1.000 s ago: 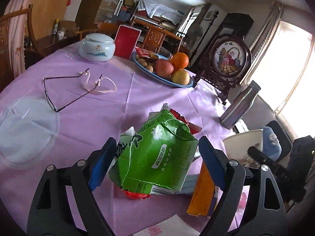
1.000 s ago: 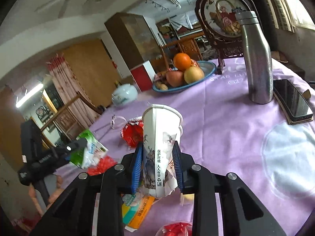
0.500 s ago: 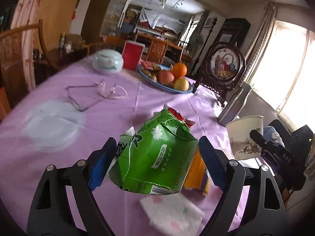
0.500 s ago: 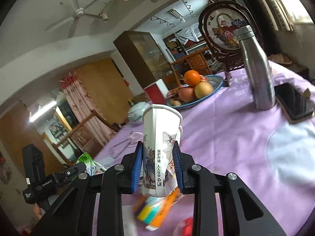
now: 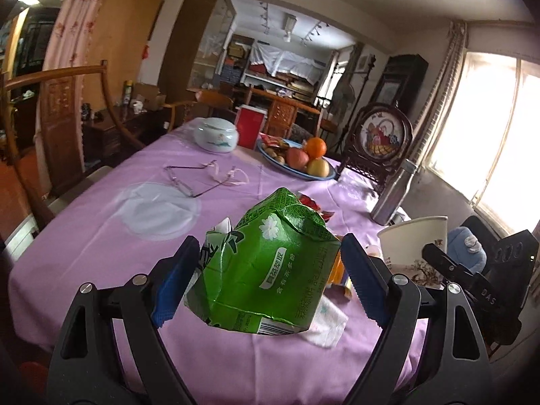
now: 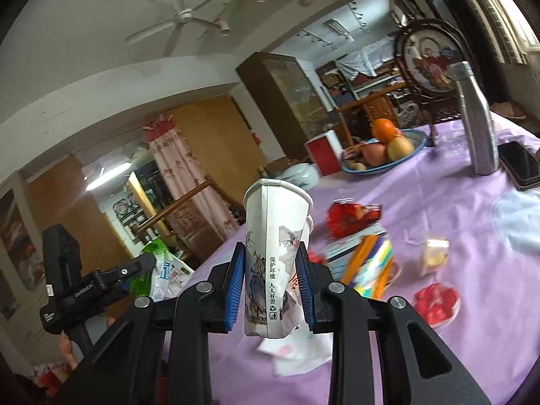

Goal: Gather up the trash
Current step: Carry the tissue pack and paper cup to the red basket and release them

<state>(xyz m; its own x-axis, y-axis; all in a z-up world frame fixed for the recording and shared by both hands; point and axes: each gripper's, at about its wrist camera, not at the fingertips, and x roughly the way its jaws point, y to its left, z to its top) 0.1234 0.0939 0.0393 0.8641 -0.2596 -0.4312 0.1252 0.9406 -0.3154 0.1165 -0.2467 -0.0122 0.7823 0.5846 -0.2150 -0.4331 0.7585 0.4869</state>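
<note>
My left gripper [image 5: 266, 287] is shut on a crumpled green tissue wrapper [image 5: 266, 266] and holds it above the near edge of the purple table [image 5: 94, 236]. My right gripper [image 6: 270, 283] is shut on a squashed white paper cup [image 6: 273, 256], lifted above the table; the cup also shows at the right of the left wrist view [image 5: 411, 249]. On the table lie a red snack wrapper [image 6: 351, 216], an orange and yellow packet [image 6: 368, 263], a white napkin [image 6: 297, 354] and a small red-filled cup [image 6: 435, 303].
A fruit plate [image 5: 297, 165], a white lidded jar [image 5: 216, 135], a red box [image 5: 249, 126], eyeglasses [image 5: 199, 179], a steel bottle [image 6: 479, 125], a phone [image 6: 519, 165] and a framed picture [image 5: 381, 138] are on the table. A wooden chair [image 5: 60, 108] stands at the left.
Both grippers have risen and pulled back from the table with their loads, so the wrapper pile and a napkin now show below them.
</note>
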